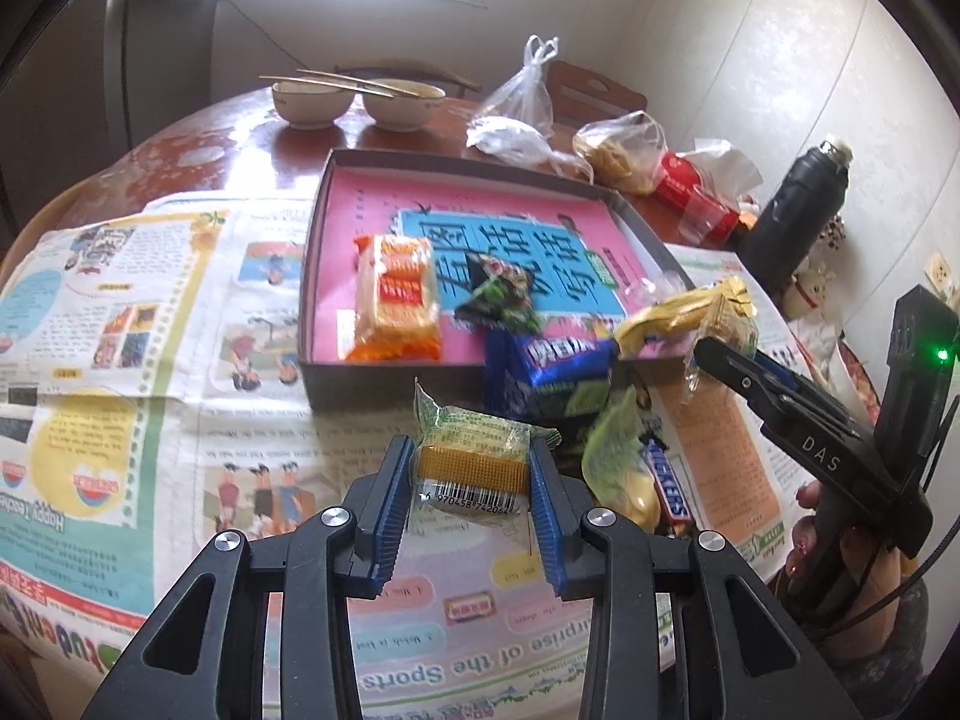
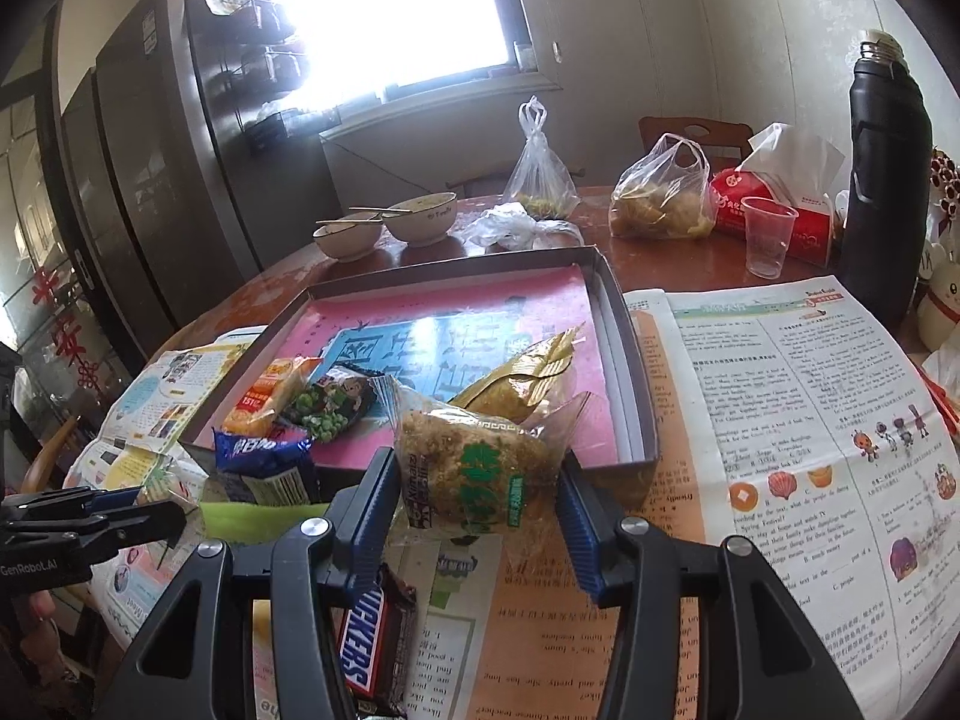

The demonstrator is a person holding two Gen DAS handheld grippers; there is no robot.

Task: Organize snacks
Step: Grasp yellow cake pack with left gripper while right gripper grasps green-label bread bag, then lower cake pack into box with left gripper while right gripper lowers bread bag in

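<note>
My left gripper (image 1: 471,462) is shut on a small cake in a green-printed clear wrapper (image 1: 474,438), barcode toward me, lifted above the newspaper. My right gripper (image 2: 477,471) is shut on a clear packet of brown crisp with green characters (image 2: 474,456), held just before the front wall of the shallow dark box (image 2: 630,360). On the box's pink liner lie an orange cracker pack (image 1: 393,300) and a green pea packet (image 1: 498,291). A gold packet (image 1: 678,312) and a blue packet (image 1: 552,360) lean over the front wall. A Snickers bar (image 2: 366,642) and a yellow-green packet (image 1: 612,456) lie on the newspaper.
Newspapers (image 2: 780,420) cover the round wooden table. Behind the box stand two bowls with chopsticks (image 2: 384,228), tied plastic bags (image 2: 540,180), a red tissue pack (image 2: 780,204), a clear cup (image 2: 768,234) and a tall black flask (image 2: 888,180). A fridge stands at the far left.
</note>
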